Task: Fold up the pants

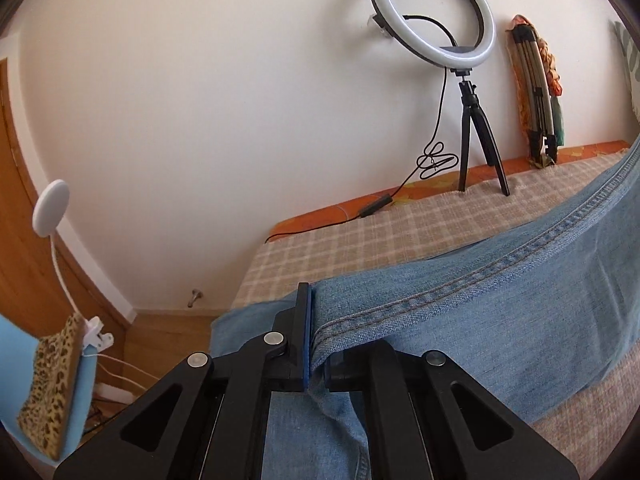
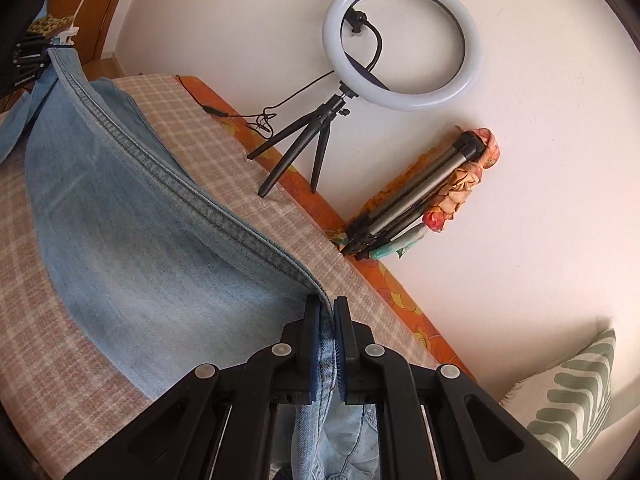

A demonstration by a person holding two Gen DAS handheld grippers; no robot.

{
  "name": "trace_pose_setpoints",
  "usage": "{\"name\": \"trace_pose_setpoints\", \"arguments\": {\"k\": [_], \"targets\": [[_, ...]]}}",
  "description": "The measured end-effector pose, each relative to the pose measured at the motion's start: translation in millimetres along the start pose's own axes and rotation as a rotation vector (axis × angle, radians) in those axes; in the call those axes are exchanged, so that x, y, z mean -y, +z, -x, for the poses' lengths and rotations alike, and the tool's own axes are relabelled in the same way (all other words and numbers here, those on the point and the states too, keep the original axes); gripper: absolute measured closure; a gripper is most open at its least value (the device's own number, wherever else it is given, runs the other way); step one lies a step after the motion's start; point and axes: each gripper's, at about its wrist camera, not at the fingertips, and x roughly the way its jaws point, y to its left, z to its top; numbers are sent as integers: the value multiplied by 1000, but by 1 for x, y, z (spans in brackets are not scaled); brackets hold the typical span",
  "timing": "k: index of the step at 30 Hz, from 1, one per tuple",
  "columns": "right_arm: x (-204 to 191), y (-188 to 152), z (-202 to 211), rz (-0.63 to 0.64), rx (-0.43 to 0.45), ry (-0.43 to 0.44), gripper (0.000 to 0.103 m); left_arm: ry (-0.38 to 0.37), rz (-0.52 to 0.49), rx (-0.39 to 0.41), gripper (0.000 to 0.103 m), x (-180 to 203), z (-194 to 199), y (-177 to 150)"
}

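Both grippers, left (image 1: pixel 316 344) and right (image 2: pixel 328 344), gripped the jeans (image 1: pixel 460 312), whose seamed edge stretched away beyond each pair of fingertips.

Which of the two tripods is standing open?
The black tripod holding the ring light; the silver tripod leans folded against the wall.

Jeans (image 1: pixel 460 312) on checked bed (image 1: pixel 360 232)

Ring light (image 1: pixel 432 12) on tripod, folded tripod (image 2: pixel 416 200) against wall, checked cover (image 1: pixel 360 236), patterned pillow (image 2: pixel 576 400).
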Motion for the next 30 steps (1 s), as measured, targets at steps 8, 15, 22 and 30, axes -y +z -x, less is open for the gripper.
{"name": "trace_pose_setpoints", "arguments": {"k": [8,15,22,30], "targets": [[-12,7,-105,41,-156,34,99,-43,-60,-155,100,29,-78,-1],[-31,0,-167,94,-256,53,99,-53,-144,-241,100,49,-121,-11],[-44,-8,-190,117,-293,61,99,-159,-116,-308,91,49,-136,-15],[-32,2,-178,4,-292,117,65,-246,-55,-226,55,13,-87,3]]}}
